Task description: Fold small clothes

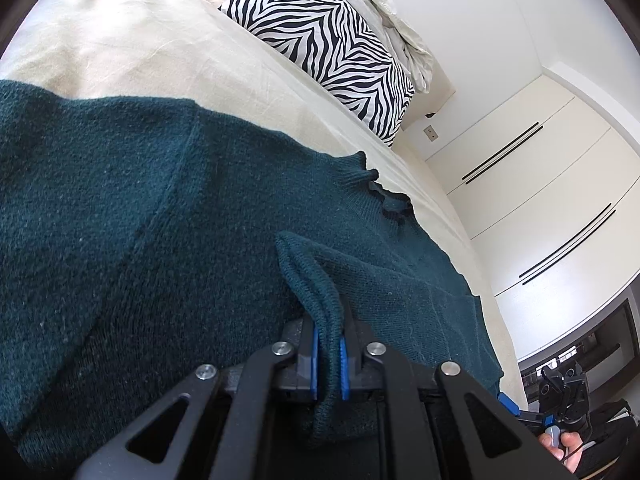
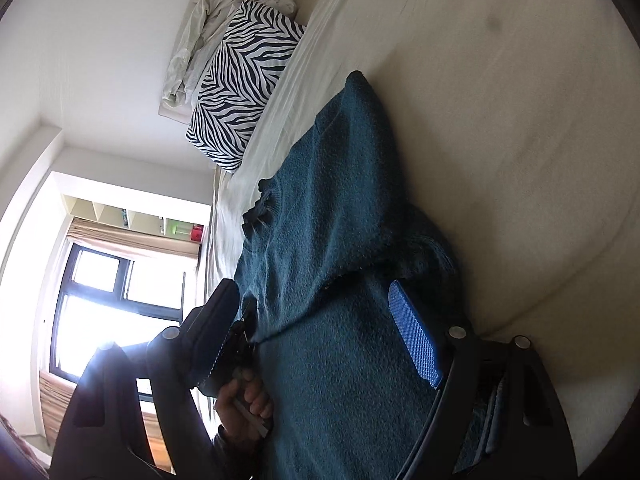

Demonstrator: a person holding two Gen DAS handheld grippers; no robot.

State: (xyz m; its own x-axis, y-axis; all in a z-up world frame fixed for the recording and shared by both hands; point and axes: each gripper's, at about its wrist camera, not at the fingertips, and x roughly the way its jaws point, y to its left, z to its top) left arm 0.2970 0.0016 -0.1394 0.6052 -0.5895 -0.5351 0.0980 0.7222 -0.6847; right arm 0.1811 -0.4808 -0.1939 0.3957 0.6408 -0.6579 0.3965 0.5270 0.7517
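Note:
A dark teal knit sweater (image 1: 120, 208) lies spread on the beige bed sheet (image 1: 132, 40). My left gripper (image 1: 329, 354) is shut on a raised fold of the sweater's edge, pinched between its blue pads. In the right wrist view the sweater (image 2: 332, 208) stretches away along the bed, its frilled collar (image 2: 260, 208) toward the pillow. My right gripper (image 2: 320, 344) is open, its blue-padded fingers (image 2: 416, 340) spread wide on either side of the sweater's near part. The left gripper and the hand holding it show at the sweater's left edge (image 2: 236, 344).
A zebra-print pillow (image 1: 324, 44) and crumpled white bedding (image 1: 384, 8) lie at the head of the bed. White wardrobe doors (image 1: 540, 200) stand beyond the bed's edge. A bright window (image 2: 112, 300) and shelves sit past the bed in the right wrist view.

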